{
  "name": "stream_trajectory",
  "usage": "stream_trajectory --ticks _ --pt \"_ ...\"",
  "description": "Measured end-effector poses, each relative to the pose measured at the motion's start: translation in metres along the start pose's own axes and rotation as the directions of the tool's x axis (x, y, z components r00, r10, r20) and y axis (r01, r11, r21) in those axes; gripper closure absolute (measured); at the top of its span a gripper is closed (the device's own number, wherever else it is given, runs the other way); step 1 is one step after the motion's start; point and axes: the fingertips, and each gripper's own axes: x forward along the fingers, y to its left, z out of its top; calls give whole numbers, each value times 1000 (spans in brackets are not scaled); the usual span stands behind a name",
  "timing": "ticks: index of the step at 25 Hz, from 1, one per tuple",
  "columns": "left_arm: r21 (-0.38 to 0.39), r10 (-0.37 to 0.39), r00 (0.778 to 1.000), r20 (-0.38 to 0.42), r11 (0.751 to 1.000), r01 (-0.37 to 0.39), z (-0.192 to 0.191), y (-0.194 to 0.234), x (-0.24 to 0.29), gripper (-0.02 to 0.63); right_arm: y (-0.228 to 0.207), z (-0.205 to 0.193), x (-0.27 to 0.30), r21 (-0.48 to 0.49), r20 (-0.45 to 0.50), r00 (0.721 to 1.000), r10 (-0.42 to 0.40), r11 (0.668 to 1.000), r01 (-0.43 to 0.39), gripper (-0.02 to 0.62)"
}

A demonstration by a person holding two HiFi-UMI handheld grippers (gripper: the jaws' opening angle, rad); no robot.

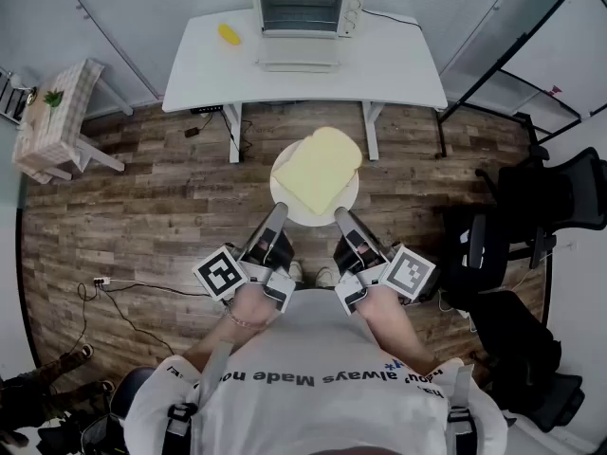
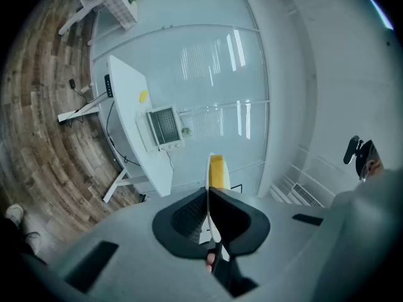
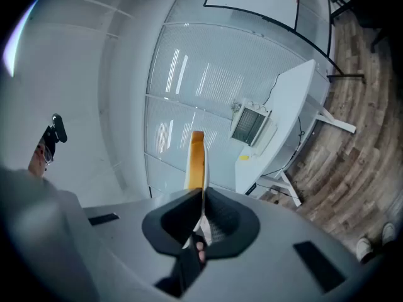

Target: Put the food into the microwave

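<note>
A slice of pale yellow bread (image 1: 320, 169) lies on a round white plate (image 1: 308, 218) held in the air over the wood floor. My left gripper (image 1: 277, 212) is shut on the plate's left rim and my right gripper (image 1: 341, 214) on its right rim. The left gripper view shows the plate (image 2: 210, 194) edge-on between the jaws of the left gripper (image 2: 210, 216), with the bread (image 2: 217, 172) beside it. The right gripper view shows the same for the plate (image 3: 203, 200), the bread (image 3: 196, 159) and the right gripper (image 3: 201, 216). The white microwave (image 1: 302, 12) stands ahead on the white table (image 1: 398, 64), its door (image 1: 298, 53) folded down open.
A small yellow item (image 1: 229, 34) lies on the table left of the microwave. A checked side table (image 1: 52, 112) stands at the far left. Black office chairs (image 1: 531, 216) crowd the right side. Cables (image 1: 114, 287) trail across the floor at the left.
</note>
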Motion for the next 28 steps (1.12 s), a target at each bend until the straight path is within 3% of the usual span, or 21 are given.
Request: stream_trajectory --ticks 28 --pt "19 12 1000 -18 1000 -12 1 12 0 589 -13 -5 4 18 9 1000 6 1000 -6 574"
